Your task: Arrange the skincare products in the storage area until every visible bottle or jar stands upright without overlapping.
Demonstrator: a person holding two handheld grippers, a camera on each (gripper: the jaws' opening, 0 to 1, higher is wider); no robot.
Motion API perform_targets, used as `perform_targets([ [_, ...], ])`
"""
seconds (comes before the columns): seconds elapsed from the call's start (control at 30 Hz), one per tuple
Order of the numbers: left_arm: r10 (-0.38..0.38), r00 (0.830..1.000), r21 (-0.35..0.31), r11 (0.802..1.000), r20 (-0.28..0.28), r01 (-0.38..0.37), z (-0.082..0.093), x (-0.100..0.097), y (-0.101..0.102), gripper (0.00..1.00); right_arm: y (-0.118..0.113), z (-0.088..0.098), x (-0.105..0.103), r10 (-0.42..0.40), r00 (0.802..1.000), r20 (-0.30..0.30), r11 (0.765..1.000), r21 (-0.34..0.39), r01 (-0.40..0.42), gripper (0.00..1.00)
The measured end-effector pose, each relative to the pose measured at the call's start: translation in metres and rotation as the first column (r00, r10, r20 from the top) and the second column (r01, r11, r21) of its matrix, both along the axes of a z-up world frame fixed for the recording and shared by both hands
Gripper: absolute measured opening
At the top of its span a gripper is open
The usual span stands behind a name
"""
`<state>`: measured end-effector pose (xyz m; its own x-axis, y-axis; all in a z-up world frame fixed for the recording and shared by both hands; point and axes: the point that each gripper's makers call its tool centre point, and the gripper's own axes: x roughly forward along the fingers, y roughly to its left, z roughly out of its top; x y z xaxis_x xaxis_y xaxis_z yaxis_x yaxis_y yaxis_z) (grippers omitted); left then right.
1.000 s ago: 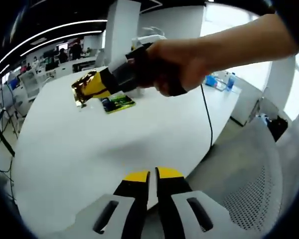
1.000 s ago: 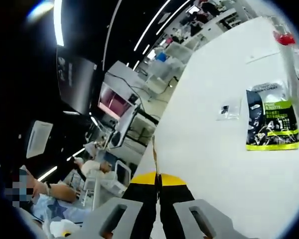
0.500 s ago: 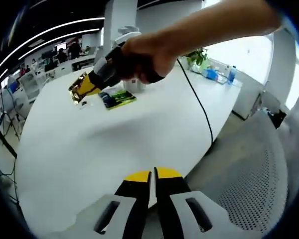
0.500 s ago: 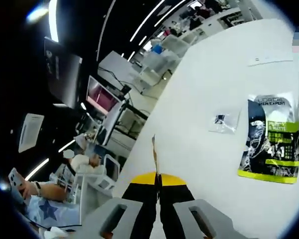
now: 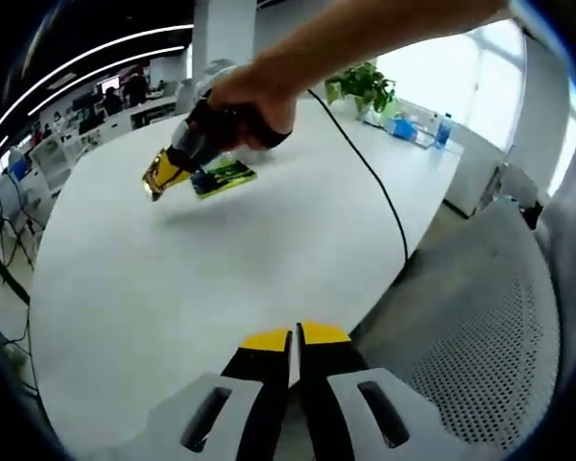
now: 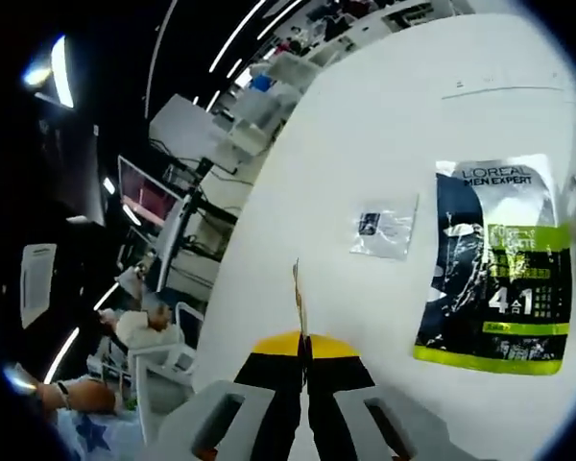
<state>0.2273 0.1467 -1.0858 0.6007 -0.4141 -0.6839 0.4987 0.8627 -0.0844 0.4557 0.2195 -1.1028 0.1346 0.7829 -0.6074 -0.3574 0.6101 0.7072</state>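
Observation:
A black and lime-green flat packet (image 6: 494,279) lies on the white table (image 6: 384,125), with a small clear sachet (image 6: 384,229) to its left. My right gripper (image 6: 303,338) is shut on a thin gold foil sachet (image 6: 297,293), seen edge-on between the jaws, short of the clear sachet. In the left gripper view a hand holds the right gripper (image 5: 161,176) low over the table, just left of the green packet (image 5: 223,177). My left gripper (image 5: 294,337) is shut on nothing, near the table's (image 5: 221,279) front edge.
A black cable (image 5: 384,206) runs from the hand across the table to its right edge. A grey mesh chair (image 5: 480,317) stands right of the table. A plant (image 5: 360,86) and bottles (image 5: 442,154) sit far back. Desks and monitors (image 6: 149,192) lie beyond the table's left edge.
The hand has carried the right gripper farther away and down towards the table, beside the green packet. In the right gripper view the packet and clear sachet have grown nearer. The left gripper stays still.

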Motion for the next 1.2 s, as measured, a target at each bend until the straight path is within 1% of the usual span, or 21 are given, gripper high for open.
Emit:
perform_targets([
  [0.1,0.003,1.0,0.002,1.0,0.004,-0.003,0.001,0.0,0.001,0.0,0.003,-0.004,0.003,-0.019,1.0,-0.02,1.0,0.009,0.02,0.0],
  [0.2,-0.001,1.0,0.005,1.0,-0.015,0.001,-0.003,-0.001,0.001,0.0,0.002,-0.012,0.007,-0.058,0.996,-0.072,0.998,0.004,0.059,0.0],
  [0.27,-0.005,1.0,0.009,1.0,-0.019,0.005,-0.004,-0.001,0.001,0.0,0.001,-0.016,0.006,-0.064,0.994,-0.091,0.998,-0.001,0.064,0.0],
  [0.33,-0.004,1.0,0.009,1.0,-0.022,0.004,-0.004,-0.001,0.001,0.0,0.001,-0.019,0.006,-0.066,0.993,-0.099,0.998,-0.009,0.066,0.0],
  [0.43,-0.006,1.0,0.011,1.0,-0.008,0.006,-0.002,-0.001,0.001,0.0,-0.001,-0.025,0.008,-0.064,0.992,-0.107,0.998,-0.025,0.062,0.0],
  [0.57,-0.015,1.0,0.018,1.0,-0.025,0.016,-0.006,-0.002,0.001,0.0,-0.002,-0.03,0.015,-0.091,0.988,-0.127,0.996,-0.029,0.088,0.0],
  [0.73,-0.022,0.999,0.016,1.0,-0.038,0.023,-0.008,-0.004,0.0,0.0,0.0,-0.031,0.014,-0.078,0.989,-0.127,0.997,-0.03,0.075,0.0],
  [0.8,-0.028,0.999,0.014,1.0,-0.032,0.028,-0.006,-0.004,-0.001,0.0,-0.002,-0.031,0.016,-0.073,0.991,-0.11,0.997,-0.044,0.069,0.0],
  [0.87,-0.03,0.999,0.013,0.999,-0.026,0.03,-0.005,-0.004,-0.001,0.0,-0.001,-0.029,0.017,-0.065,0.993,-0.094,0.997,-0.043,0.061,0.01],
  [0.93,-0.031,0.999,0.014,0.999,-0.027,0.032,-0.006,-0.004,-0.001,0.0,-0.001,-0.03,0.018,-0.061,0.994,-0.093,0.997,-0.048,0.057,0.02],
  [1.2,-0.034,0.999,0.02,0.999,-0.023,0.034,-0.005,-0.004,-0.001,0.0,-0.005,-0.025,0.023,-0.071,0.995,-0.066,0.995,-0.069,0.067,0.1],
])
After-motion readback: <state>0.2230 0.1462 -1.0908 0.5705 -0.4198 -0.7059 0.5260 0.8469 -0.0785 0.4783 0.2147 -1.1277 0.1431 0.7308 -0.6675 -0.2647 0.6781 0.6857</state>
